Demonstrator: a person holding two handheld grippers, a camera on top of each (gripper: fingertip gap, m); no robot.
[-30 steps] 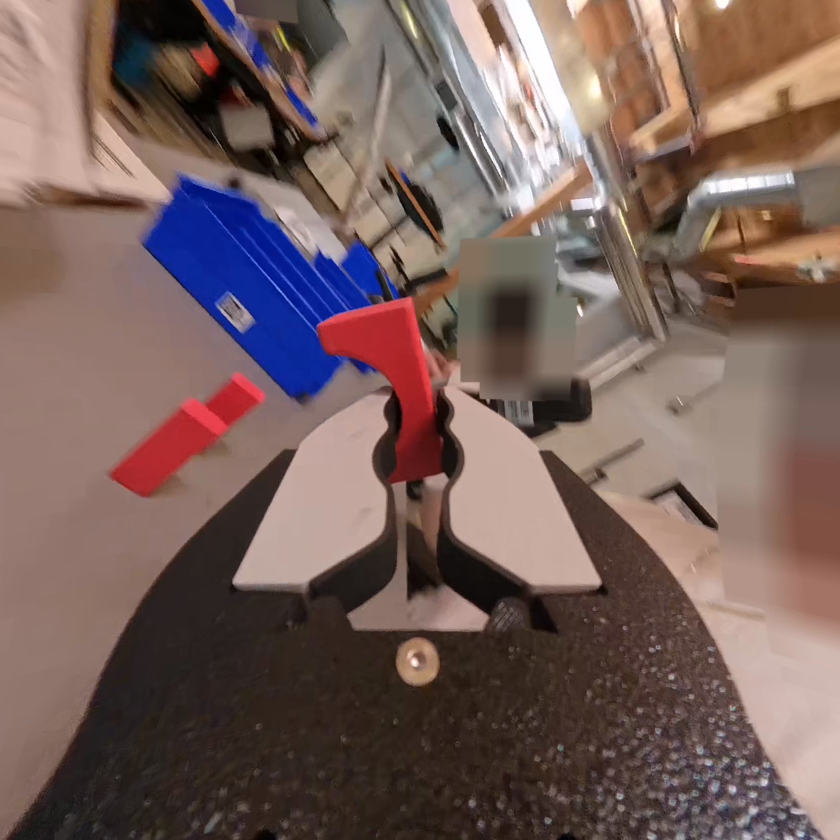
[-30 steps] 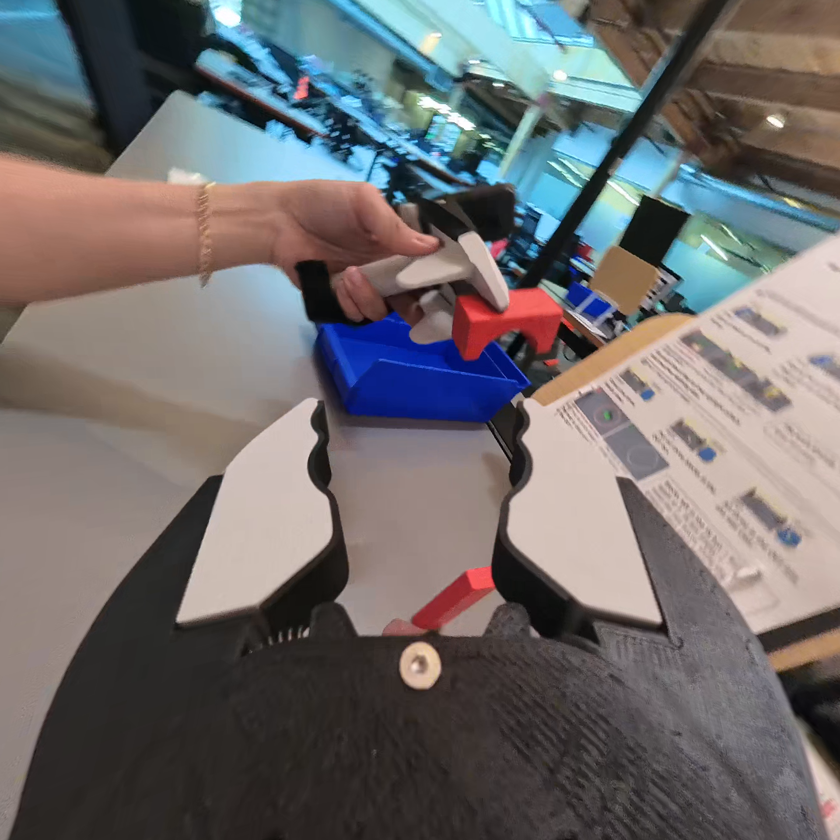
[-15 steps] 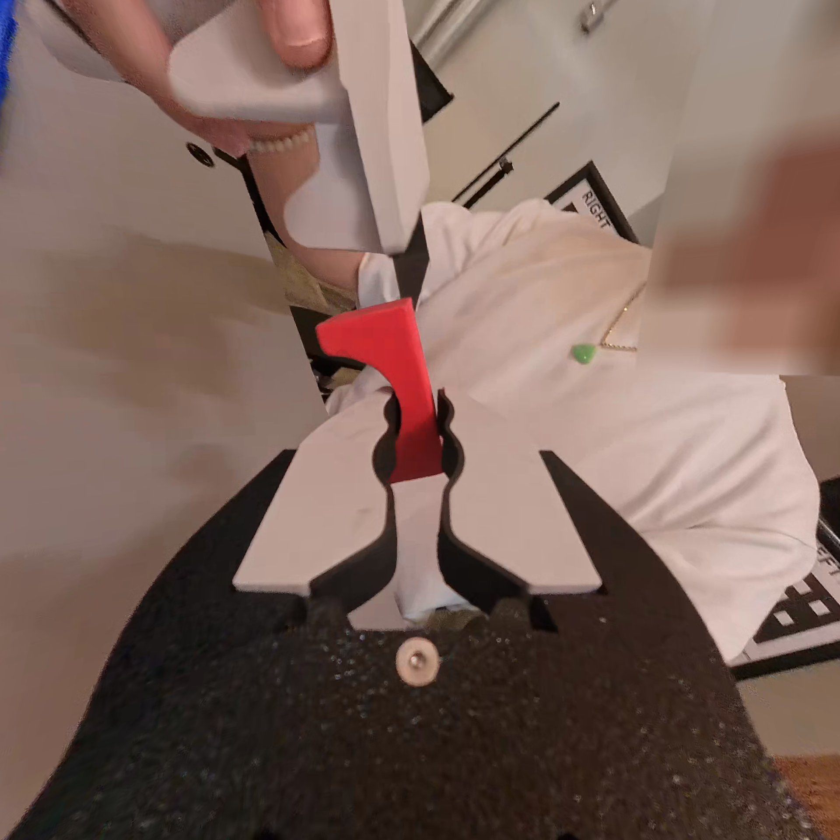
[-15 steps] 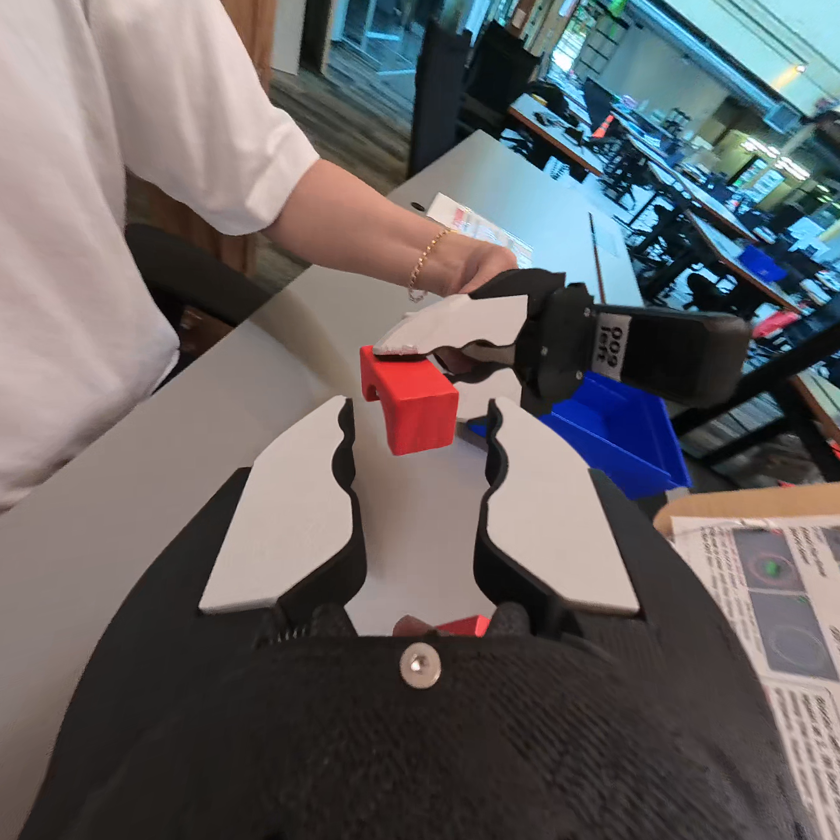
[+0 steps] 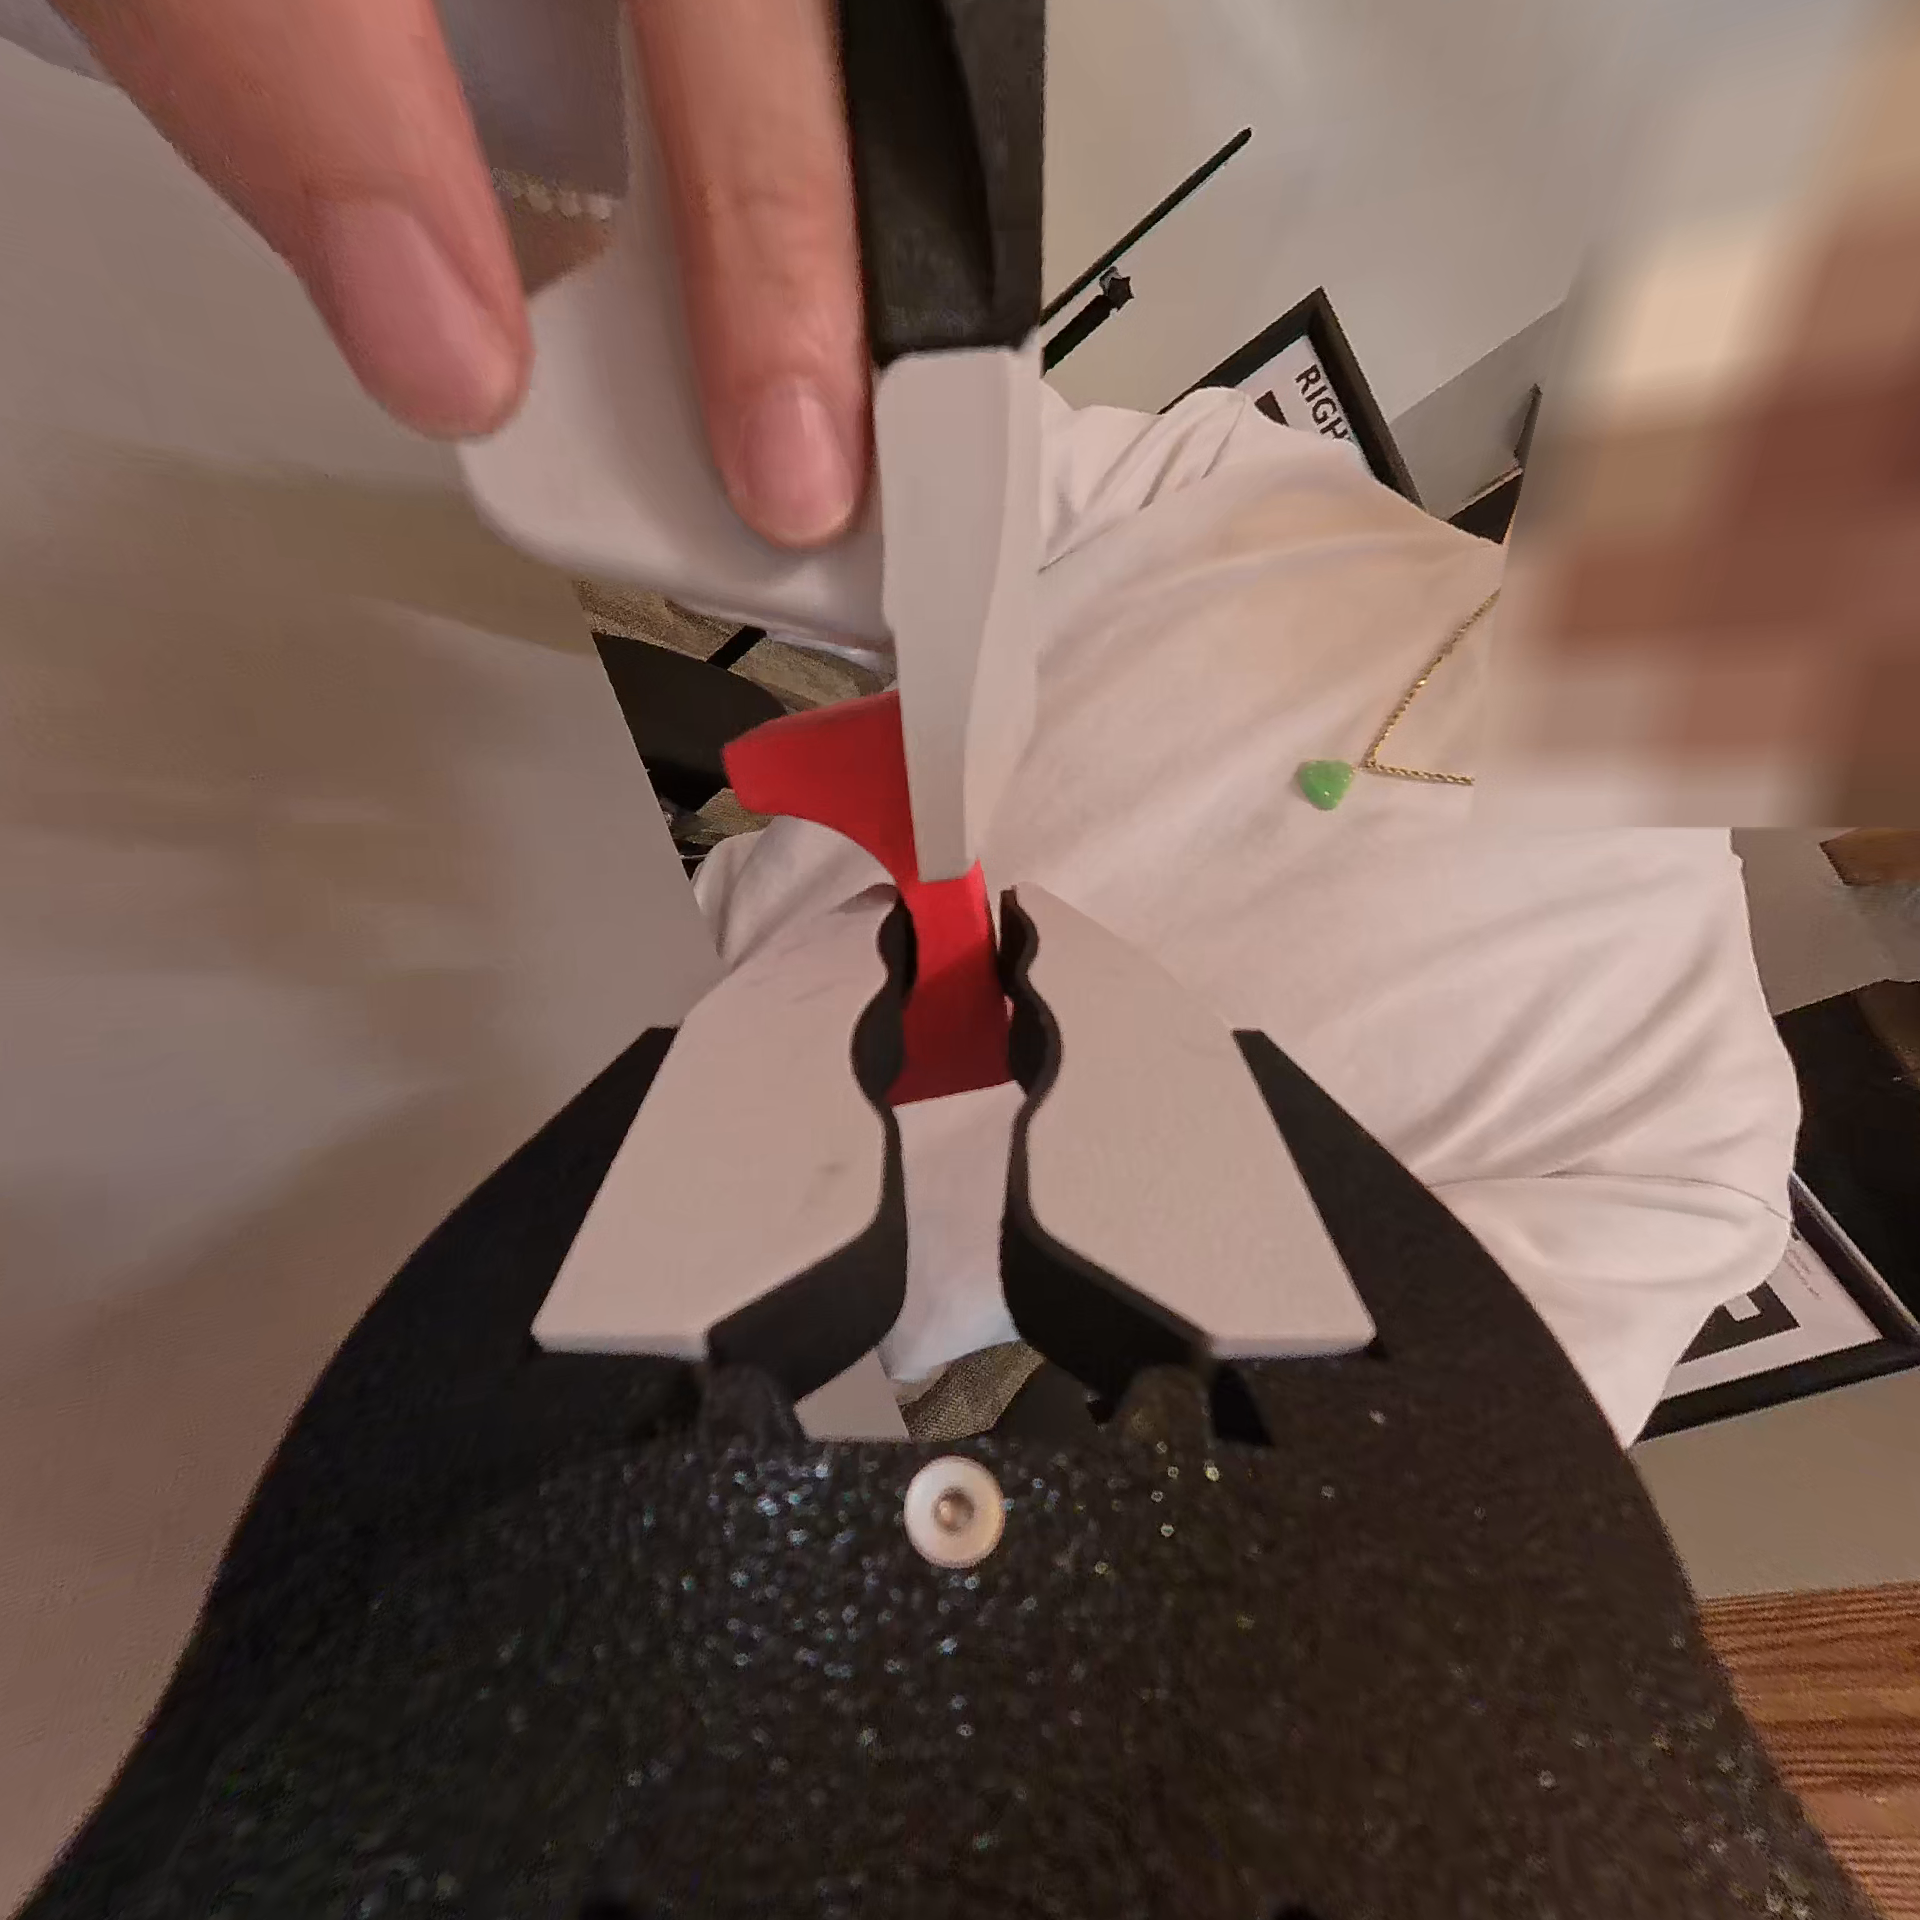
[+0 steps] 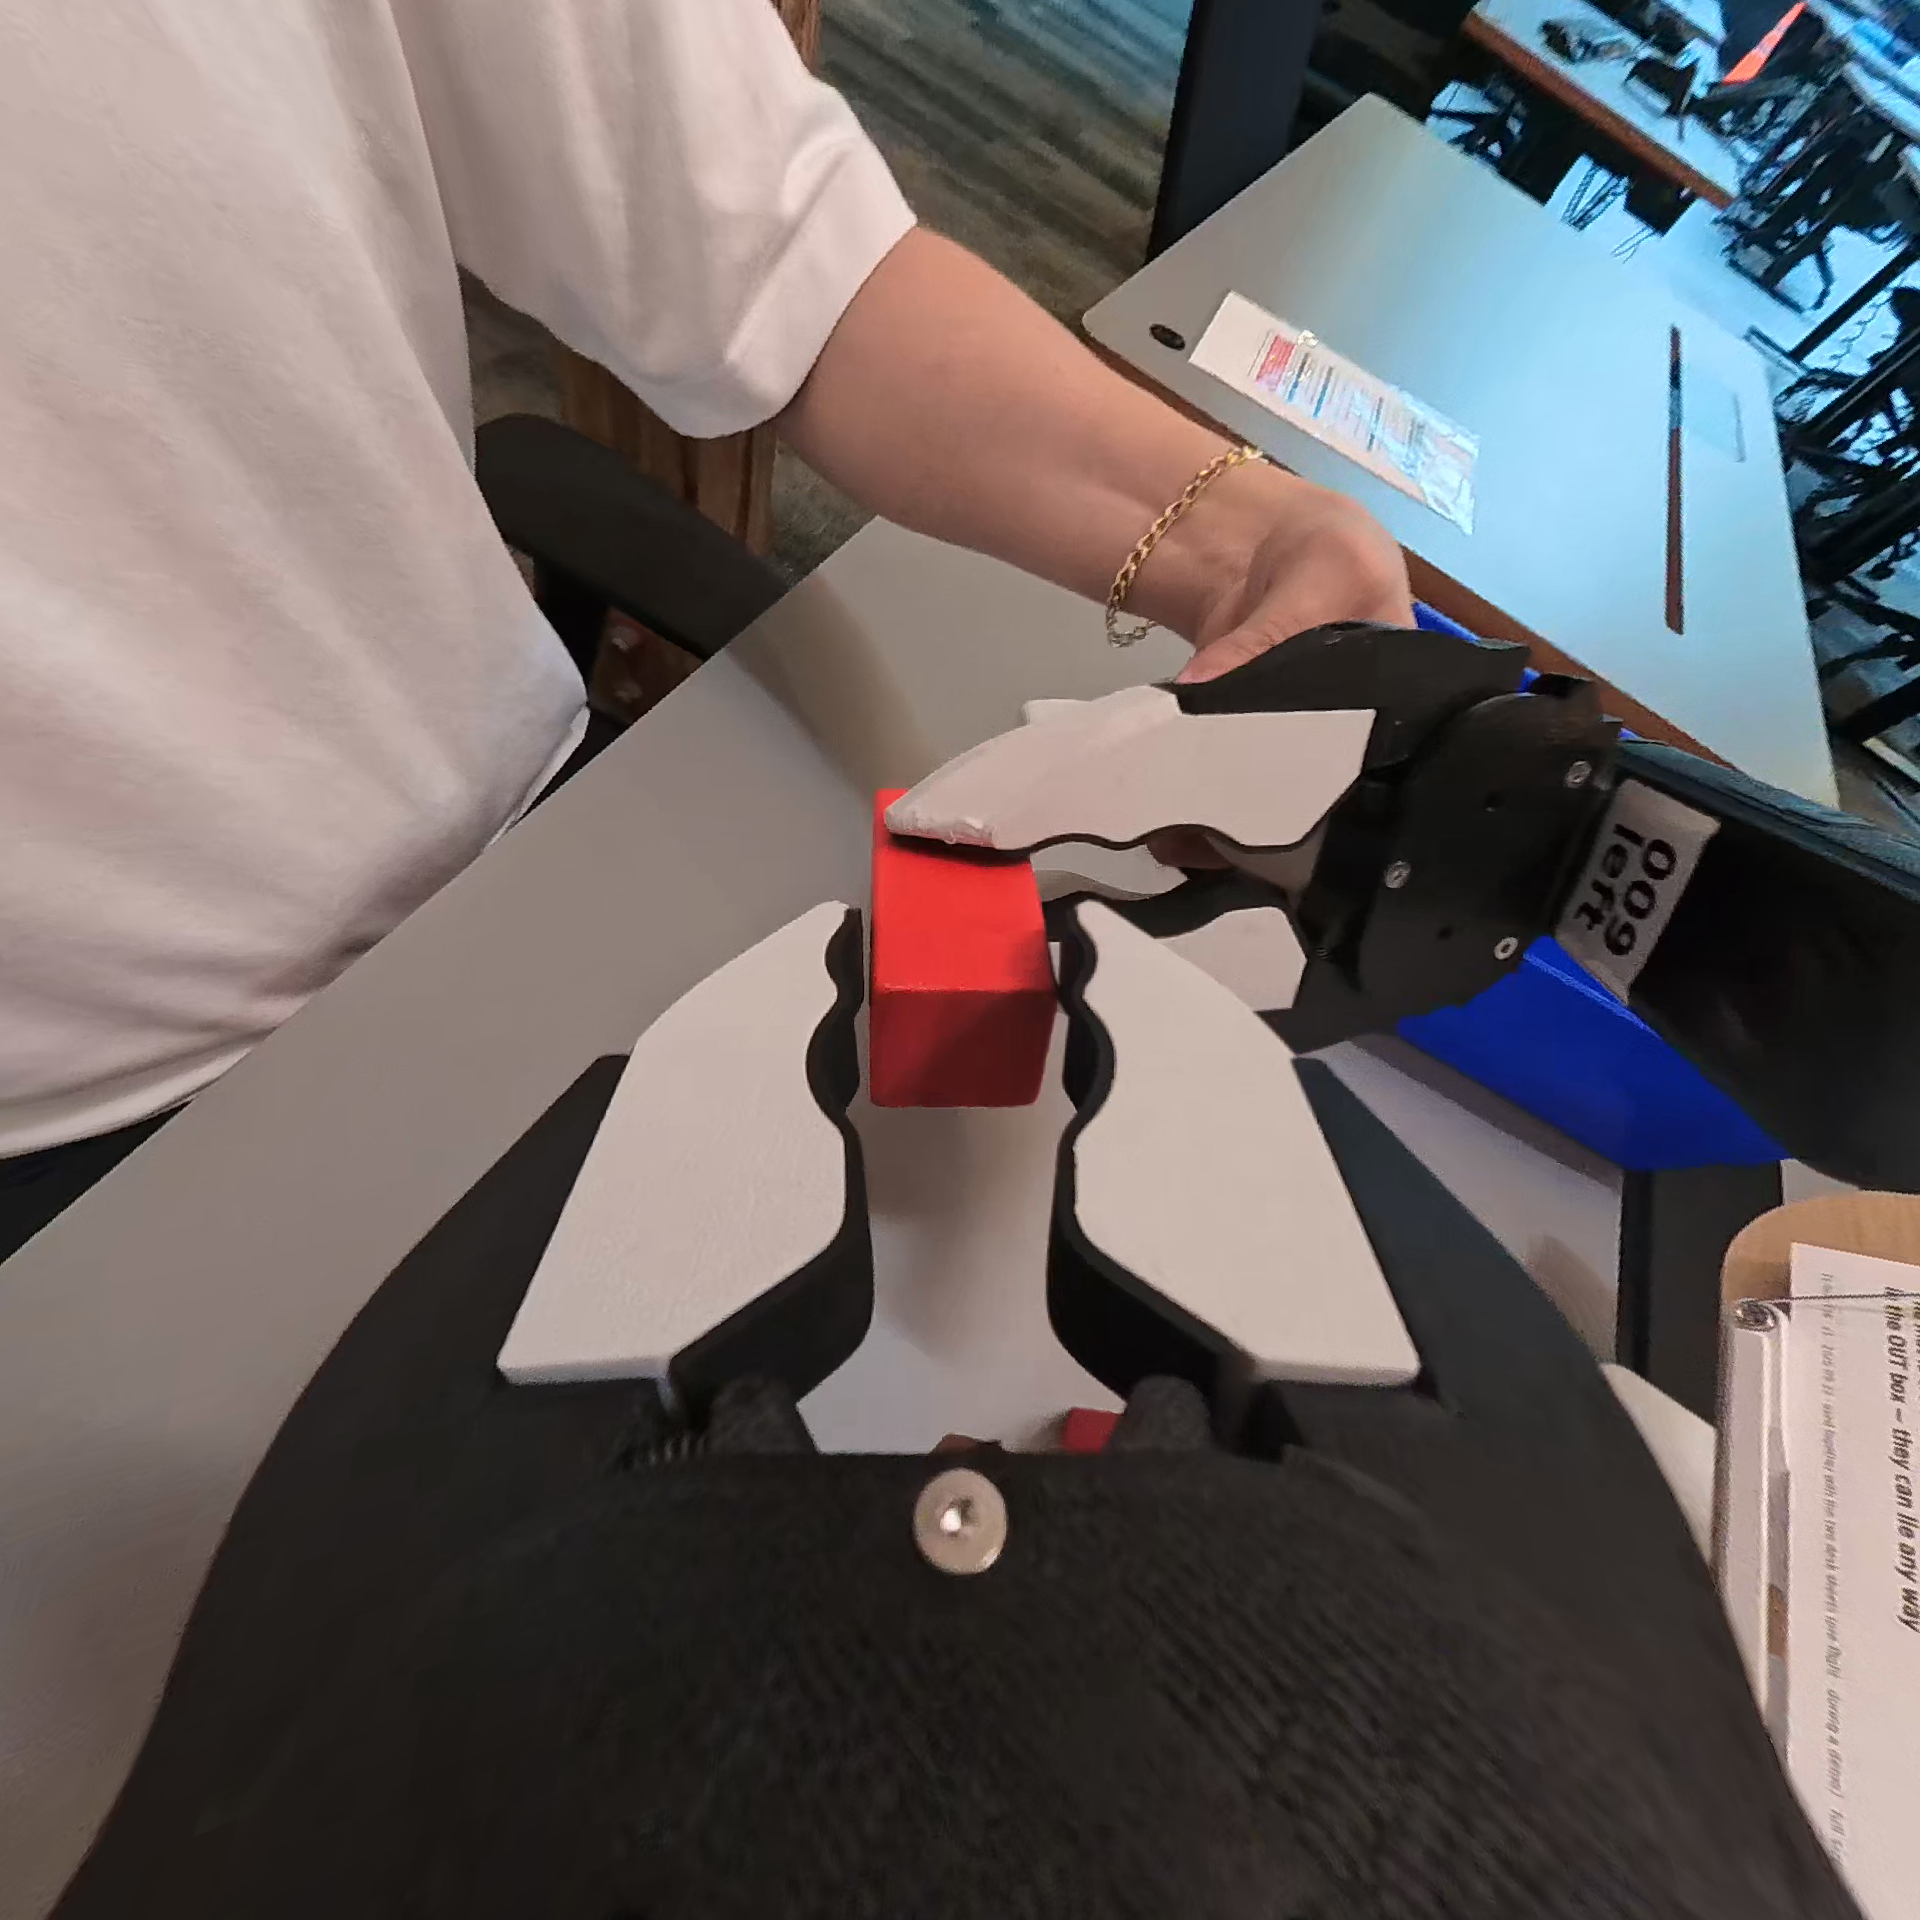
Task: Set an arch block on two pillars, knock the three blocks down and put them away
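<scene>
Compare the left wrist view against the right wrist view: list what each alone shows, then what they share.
Left wrist only: a green pendant on a gold chain. Right wrist only: a blue plastic bin, a gold chain bracelet, a printed paper sheet. Both: the red arch-shaped block, clamped by the left gripper and flanked by the open jaws of the right gripper; a white shirt.

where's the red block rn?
The red block is in the air above the grey table, clamped in the left tool, with its free end between the fingers of the right tool.
</scene>
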